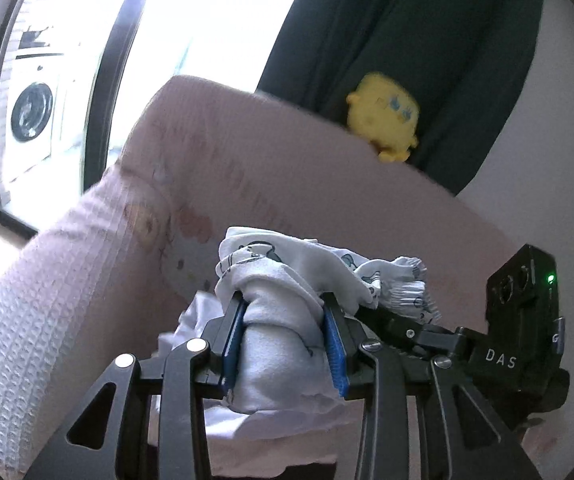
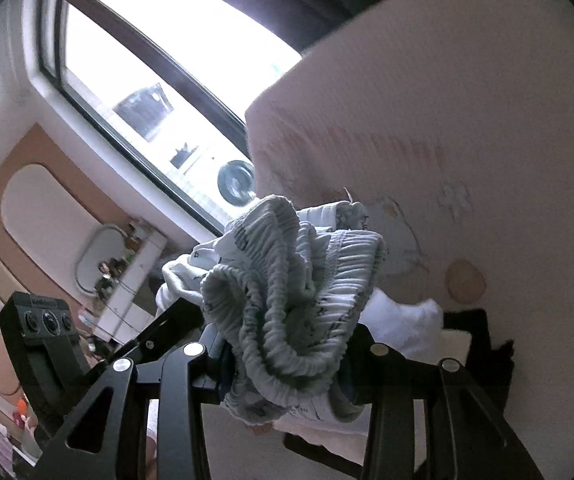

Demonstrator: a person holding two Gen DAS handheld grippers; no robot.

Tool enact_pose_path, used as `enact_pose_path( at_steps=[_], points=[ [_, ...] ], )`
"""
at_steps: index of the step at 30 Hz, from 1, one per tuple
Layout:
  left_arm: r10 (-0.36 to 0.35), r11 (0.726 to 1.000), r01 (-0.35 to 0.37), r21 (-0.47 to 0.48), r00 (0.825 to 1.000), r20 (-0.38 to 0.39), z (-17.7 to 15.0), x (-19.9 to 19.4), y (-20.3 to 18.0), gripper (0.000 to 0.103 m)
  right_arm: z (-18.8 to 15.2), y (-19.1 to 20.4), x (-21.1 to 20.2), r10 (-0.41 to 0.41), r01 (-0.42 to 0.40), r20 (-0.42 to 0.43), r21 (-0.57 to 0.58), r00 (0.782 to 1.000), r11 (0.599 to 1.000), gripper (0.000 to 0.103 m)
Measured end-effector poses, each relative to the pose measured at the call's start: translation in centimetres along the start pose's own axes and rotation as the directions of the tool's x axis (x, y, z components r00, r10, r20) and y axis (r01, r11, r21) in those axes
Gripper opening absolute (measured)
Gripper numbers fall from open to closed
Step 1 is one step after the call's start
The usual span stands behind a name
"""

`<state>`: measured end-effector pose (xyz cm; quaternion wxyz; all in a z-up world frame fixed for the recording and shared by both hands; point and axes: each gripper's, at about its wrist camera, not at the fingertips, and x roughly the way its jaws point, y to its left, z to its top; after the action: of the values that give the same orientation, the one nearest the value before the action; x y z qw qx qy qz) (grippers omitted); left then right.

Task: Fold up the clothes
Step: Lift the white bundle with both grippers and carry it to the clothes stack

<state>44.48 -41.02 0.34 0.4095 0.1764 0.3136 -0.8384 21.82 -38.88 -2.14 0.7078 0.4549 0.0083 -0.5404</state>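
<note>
Left gripper (image 1: 283, 320) clenched on bunched white printed garment (image 1: 287, 272) (blue pads pressing cloth). Right gripper (image 2: 283, 356) grasping its gathered elastic waistband (image 2: 287, 280). Pink bedspread (image 1: 267, 152) behind.

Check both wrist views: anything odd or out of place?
Yes. The white printed garment is bunched, not flat: the left gripper clamps a thick wad, the right gripper grips the scrunched elastic waistband. A yellow plush toy sits at the far edge of the pink bedspread.
</note>
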Motion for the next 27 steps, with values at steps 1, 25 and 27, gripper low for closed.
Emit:
enact_pose_path(
  at_steps=[1, 25, 27],
  points=[
    [0.016, 1.0, -0.017, -0.008, 1.0, -0.024, -0.4, 0.6, 0.2, 0.035, -0.4, -0.4, 0.5, -0.025, 0.025, -0.02, 0.005, 0.999, 1.0, 0.041],
    [-0.03, 0.996, 0.029, -0.079, 0.999, -0.014, 0.1, -0.4, 2.7, 0.083, -0.7, 0.1, -3.5, -0.156, 0.214, 0.263, -0.209, 0.952, 0.954, 0.092],
    [-0.019, 0.999, 0.018, -0.045, 1.0, -0.019, 0.5, 0.6, 2.4, 0.083, 0.3, -0.2, -3.4, -0.149, 0.207, 0.265, -0.207, 0.953, 0.956, 0.092]
  ],
)
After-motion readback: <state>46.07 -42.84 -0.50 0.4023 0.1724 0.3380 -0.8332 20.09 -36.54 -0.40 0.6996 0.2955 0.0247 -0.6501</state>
